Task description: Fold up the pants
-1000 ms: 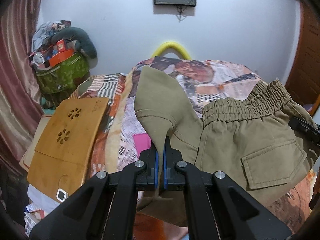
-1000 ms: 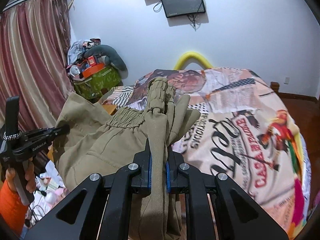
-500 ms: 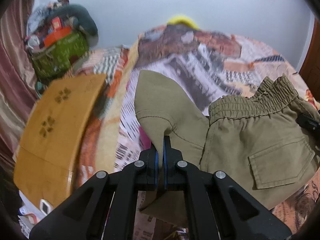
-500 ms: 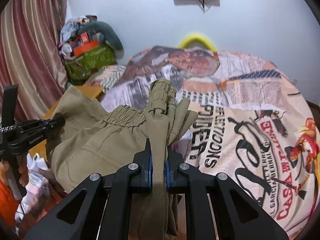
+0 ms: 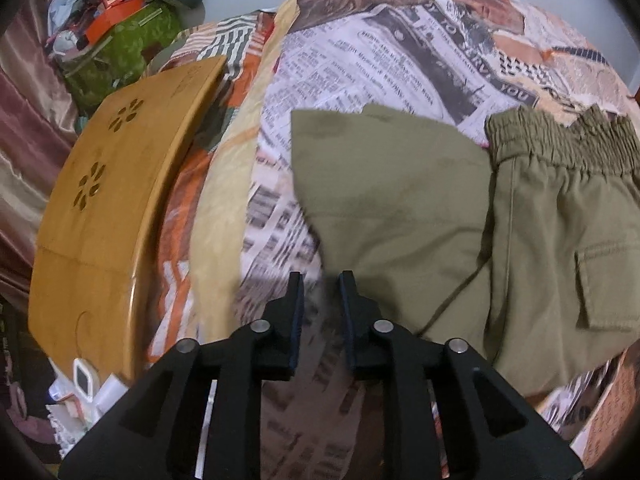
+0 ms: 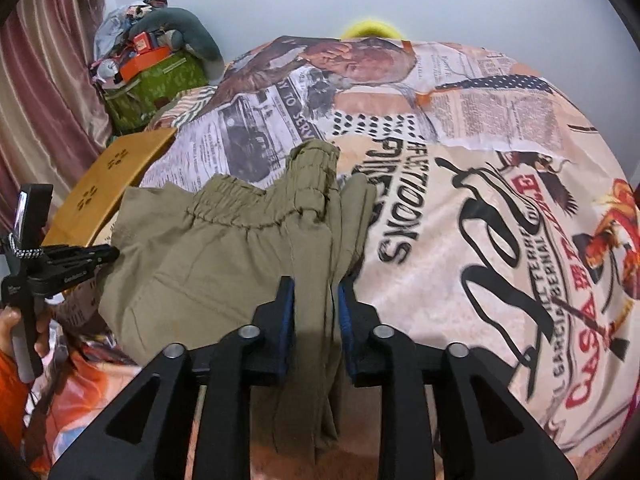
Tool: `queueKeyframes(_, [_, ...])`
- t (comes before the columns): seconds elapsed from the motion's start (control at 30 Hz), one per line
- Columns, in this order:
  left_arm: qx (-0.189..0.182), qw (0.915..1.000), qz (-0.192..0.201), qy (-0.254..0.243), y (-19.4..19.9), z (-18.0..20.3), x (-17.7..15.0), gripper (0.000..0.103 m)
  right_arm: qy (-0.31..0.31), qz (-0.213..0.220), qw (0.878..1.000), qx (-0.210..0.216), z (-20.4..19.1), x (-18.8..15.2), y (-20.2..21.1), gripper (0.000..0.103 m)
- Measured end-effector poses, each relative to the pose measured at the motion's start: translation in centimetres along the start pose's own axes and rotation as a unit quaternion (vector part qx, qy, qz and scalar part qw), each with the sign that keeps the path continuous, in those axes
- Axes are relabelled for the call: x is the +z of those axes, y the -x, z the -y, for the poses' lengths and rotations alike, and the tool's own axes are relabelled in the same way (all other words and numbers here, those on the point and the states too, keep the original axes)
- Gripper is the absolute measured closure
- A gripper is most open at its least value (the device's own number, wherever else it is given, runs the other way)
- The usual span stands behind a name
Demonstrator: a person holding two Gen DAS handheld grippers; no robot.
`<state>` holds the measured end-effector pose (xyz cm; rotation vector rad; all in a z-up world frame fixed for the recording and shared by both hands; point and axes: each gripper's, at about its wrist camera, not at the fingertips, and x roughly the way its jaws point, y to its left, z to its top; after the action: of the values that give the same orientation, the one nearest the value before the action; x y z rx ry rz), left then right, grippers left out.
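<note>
Newsprint-patterned bedspread [image 6: 460, 208] carries olive pants [image 5: 400, 208]; left gripper [image 5: 320, 280] opening, released beside the leg; right gripper [image 6: 314, 288] opening around bunched fabric, lower folds cut off.

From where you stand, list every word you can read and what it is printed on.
"SNOOK", upside down, on the bedspread.
"CASA", red letters, on the bedspread, right edge.
"TO SERV", on the bedspread's newspaper print.
"YOU", on a dark banner in the print, left wrist view.
White lettering on the left tongs: too small to read.
Fine newspaper columns: too small.
Pants: no text.
</note>
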<state>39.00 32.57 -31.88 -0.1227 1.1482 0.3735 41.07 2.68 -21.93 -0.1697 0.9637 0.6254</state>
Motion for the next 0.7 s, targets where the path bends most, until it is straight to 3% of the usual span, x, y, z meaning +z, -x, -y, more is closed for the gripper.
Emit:
queueKeyframes(0.1, [-0.005,0.9999,-0.009,0.003,1.3,-0.3,-0.8,0.084,0.002,-0.004,1.000,-0.014,0.1,-0.5,1.0,0.058])
queueKeyframes(0.33, [-0.026,0.9990,0.035,0.003,8.8,0.1,-1.5,0.083,-0.008,0.034,0.999,-0.006,-0.3,-0.6,7.0,0.056])
queueKeyframes(0.53, [-0.053,0.9912,0.120,-0.014,19.0,1.6,-2.7,0.083,0.010,0.096,0.995,0.003,-2.6,-0.2,13.7,0.056])
queueKeyframes(0.7, [-0.070,0.9758,0.205,-0.028,28.3,3.0,-5.1,0.083,0.037,0.172,0.984,0.017,-5.8,-1.0,20.9,0.056])
